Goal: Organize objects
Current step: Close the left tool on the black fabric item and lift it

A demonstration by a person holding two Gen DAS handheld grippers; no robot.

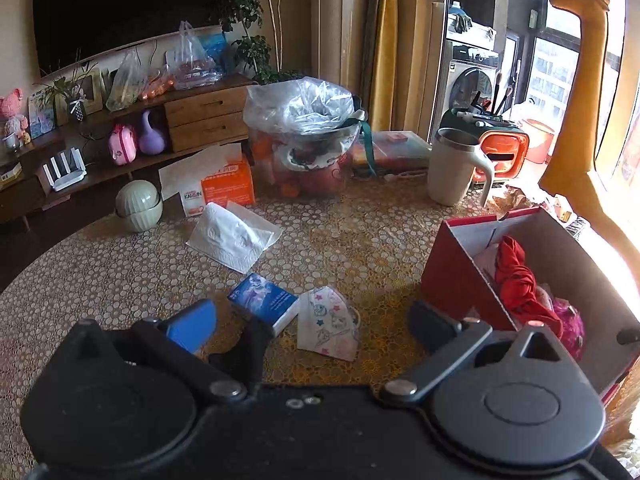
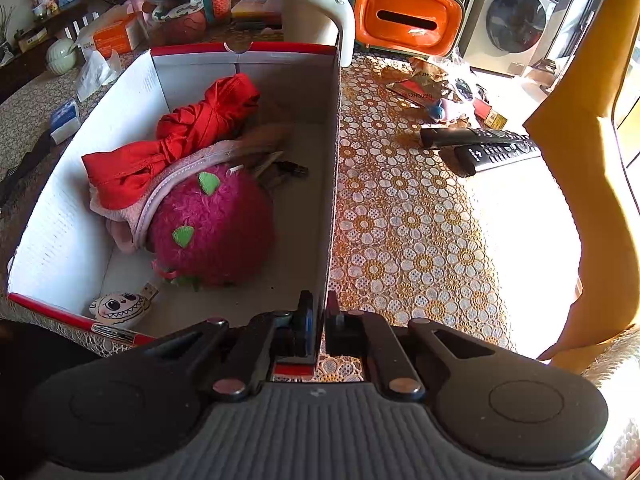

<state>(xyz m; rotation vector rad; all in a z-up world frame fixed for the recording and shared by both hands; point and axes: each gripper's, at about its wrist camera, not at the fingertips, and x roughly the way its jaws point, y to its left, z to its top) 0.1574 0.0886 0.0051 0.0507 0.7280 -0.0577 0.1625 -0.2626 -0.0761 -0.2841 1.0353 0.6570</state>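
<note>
A red cardboard box (image 1: 456, 268) with white inner walls (image 2: 72, 216) stands on the flower-patterned table. In it lie a red cloth (image 2: 200, 128), a pink plush ball (image 2: 216, 224) and a small white toy with a face (image 2: 120, 309). My right gripper (image 2: 319, 312) is shut on the box's near right wall. My left gripper (image 1: 312, 326) is open wide above the table, left of the box. A small blue box (image 1: 262, 300) and a patterned face mask (image 1: 328, 324) lie on the table between and just beyond its fingers, untouched.
A tissue (image 1: 232, 236), an orange carton (image 1: 228, 186), a green round pot (image 1: 138, 204), a bag of fruit (image 1: 300, 120) and a white mug (image 1: 452, 168) stand farther back. Two remotes (image 2: 496, 152) and wrappers (image 2: 424, 80) lie right of the box, an orange tissue holder (image 2: 404, 20) behind.
</note>
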